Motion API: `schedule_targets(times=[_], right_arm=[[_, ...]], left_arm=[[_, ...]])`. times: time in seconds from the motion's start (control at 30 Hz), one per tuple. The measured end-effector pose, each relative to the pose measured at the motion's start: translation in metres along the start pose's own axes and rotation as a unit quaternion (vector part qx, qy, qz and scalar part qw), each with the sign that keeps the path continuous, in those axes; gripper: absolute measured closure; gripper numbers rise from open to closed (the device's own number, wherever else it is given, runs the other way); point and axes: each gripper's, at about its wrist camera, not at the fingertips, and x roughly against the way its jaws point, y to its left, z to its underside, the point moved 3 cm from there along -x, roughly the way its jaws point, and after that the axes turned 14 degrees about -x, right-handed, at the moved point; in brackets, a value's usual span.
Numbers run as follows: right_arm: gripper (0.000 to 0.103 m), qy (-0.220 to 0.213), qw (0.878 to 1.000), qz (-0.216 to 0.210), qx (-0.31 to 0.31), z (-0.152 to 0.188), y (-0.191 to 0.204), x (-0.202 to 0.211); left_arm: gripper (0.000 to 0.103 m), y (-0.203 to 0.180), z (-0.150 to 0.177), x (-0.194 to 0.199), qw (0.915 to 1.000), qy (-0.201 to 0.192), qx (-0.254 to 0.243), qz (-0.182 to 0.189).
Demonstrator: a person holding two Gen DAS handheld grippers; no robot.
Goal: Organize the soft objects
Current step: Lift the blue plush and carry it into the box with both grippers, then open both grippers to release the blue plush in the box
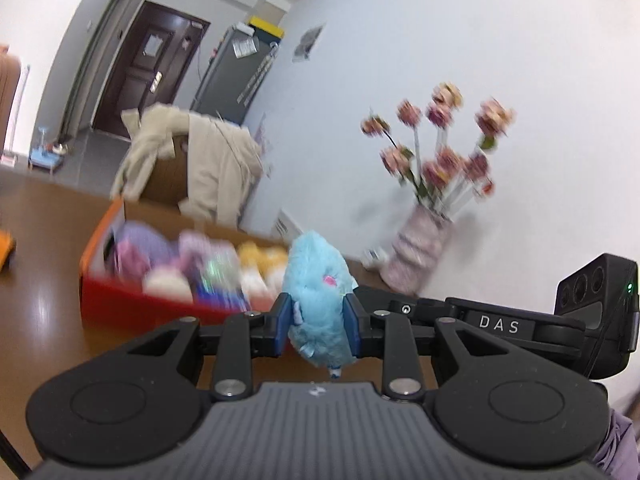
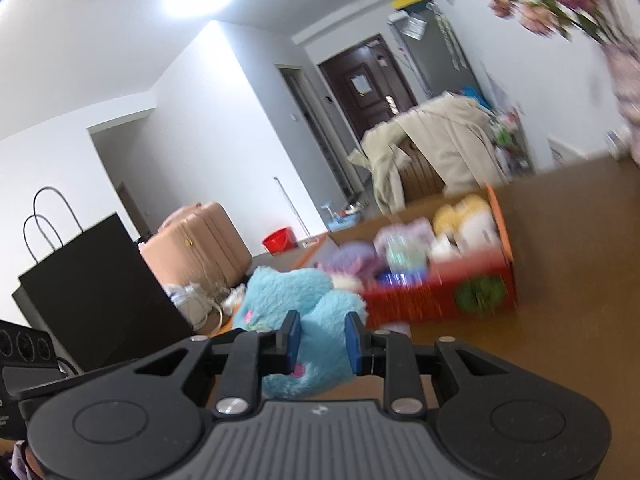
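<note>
Bare counter point(image 2: 568, 248) lies frame-right of the red box point(image 2: 436, 296); both hand-held grippers, left point(image 1: 319, 322) and right point(image 2: 322, 344), pinch the blue plush point(image 1: 316, 280) at centre.

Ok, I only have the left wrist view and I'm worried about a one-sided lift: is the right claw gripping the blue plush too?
Observer: Yes, the right claw is shut on the blue plush, pads pressing into its fur.
Operator: What's off to the side of the toy box?
Observer: Left of the red box stands a black paper bag.
Operator: Anything behind it?
Observer: A pink suitcase.
</note>
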Motion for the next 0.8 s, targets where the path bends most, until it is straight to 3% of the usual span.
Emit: schedule_targets(times=[0.07,0.13,0.2,0.23,0.3,0.37,0.43,0.5,0.63,0.8], right_arm=[[0.078,0.001,1.000,-0.009,0.020,-0.033,0.010,-0.030],[0.080,0.014,0.999,-0.021,0.031,-0.063,0.015,-0.067],[0.092,0.048,0.998,-0.048,0.017,-0.084,0.013,-0.106],[0.093,0.058,0.997,-0.046,0.019,-0.092,0.012,-0.127],[0.091,0.073,0.996,-0.031,0.037,-0.099,0.003,-0.169],[0.089,0.098,0.995,-0.003,0.012,-0.103,-0.019,-0.215],[0.089,0.117,0.992,0.050,-0.002,-0.100,-0.040,-0.247],[0.089,0.127,0.989,0.071,0.004,-0.093,-0.053,-0.259],[0.088,0.141,0.986,0.092,0.008,-0.077,-0.070,-0.265],[0.091,0.160,0.981,0.105,0.030,-0.060,-0.067,-0.278]], left_arm=[[0.075,0.021,-0.027,-0.026,0.9999,0.006,-0.009,-0.007],[0.083,0.044,-0.044,-0.058,0.9996,0.027,0.000,0.010],[0.087,0.069,-0.050,-0.094,0.9978,0.057,0.024,0.022],[0.089,0.079,-0.049,-0.109,0.9975,0.064,0.025,0.017],[0.092,0.106,-0.040,-0.142,0.9957,0.083,0.041,0.007],[0.092,0.136,-0.024,-0.167,0.9913,0.113,0.054,-0.041],[0.092,0.156,-0.011,-0.177,0.9887,0.124,0.055,-0.064],[0.090,0.169,-0.002,-0.178,0.9893,0.120,0.058,-0.060],[0.088,0.179,0.006,-0.185,0.9872,0.124,0.045,-0.089],[0.086,0.175,0.018,-0.195,0.9845,0.146,0.026,-0.094]])
